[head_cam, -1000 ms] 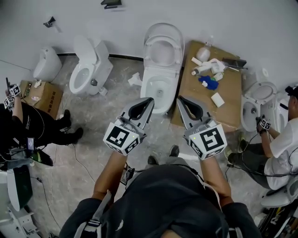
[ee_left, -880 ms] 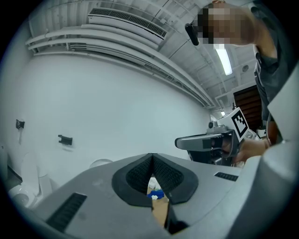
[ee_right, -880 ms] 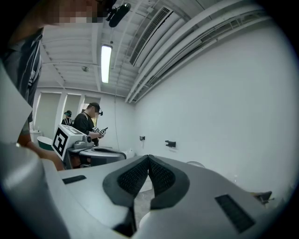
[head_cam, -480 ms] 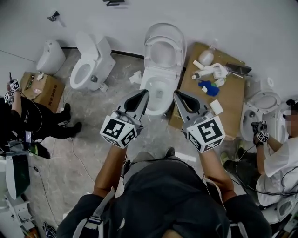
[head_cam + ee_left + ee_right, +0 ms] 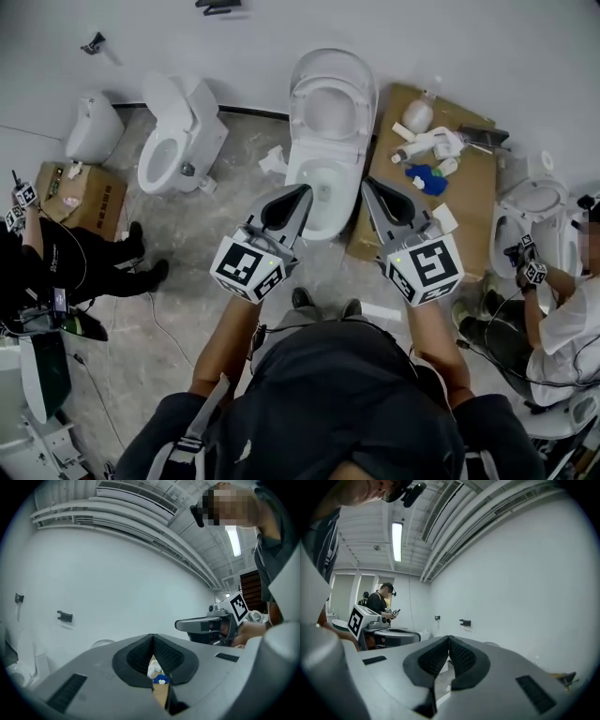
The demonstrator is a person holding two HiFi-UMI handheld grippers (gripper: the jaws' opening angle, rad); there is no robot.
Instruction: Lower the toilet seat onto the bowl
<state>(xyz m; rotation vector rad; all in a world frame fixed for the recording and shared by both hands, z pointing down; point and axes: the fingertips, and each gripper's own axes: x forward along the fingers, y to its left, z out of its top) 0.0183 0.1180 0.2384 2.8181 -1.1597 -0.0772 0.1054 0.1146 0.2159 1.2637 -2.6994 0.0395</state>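
Note:
The white toilet stands at the wall in the head view, its seat (image 5: pixel 330 101) raised upright against the lid above the bowl (image 5: pixel 317 180). My left gripper (image 5: pixel 302 193) is shut and empty, its tip over the bowl's near left rim. The right gripper (image 5: pixel 369 186) is also shut and empty, just beside the bowl's right rim. Neither touches the seat. In the left gripper view the left gripper (image 5: pixel 153 637) has its pads together, and the right gripper (image 5: pixel 206 624) shows beside it. In the right gripper view the right gripper (image 5: pixel 449 639) points at the white wall.
A second toilet (image 5: pixel 178 131) stands to the left. A cardboard sheet (image 5: pixel 412 202) with bottles and rags (image 5: pixel 427 145) lies right of the bowl. Another toilet (image 5: pixel 523 202) and a seated person (image 5: pixel 562 300) are far right; a cardboard box (image 5: pixel 86 192) and another person (image 5: pixel 66 253) far left.
Both grippers stay shut and side by side; they have drifted slightly towards the bowl as the person's feet stepped closer. The seat has not moved.

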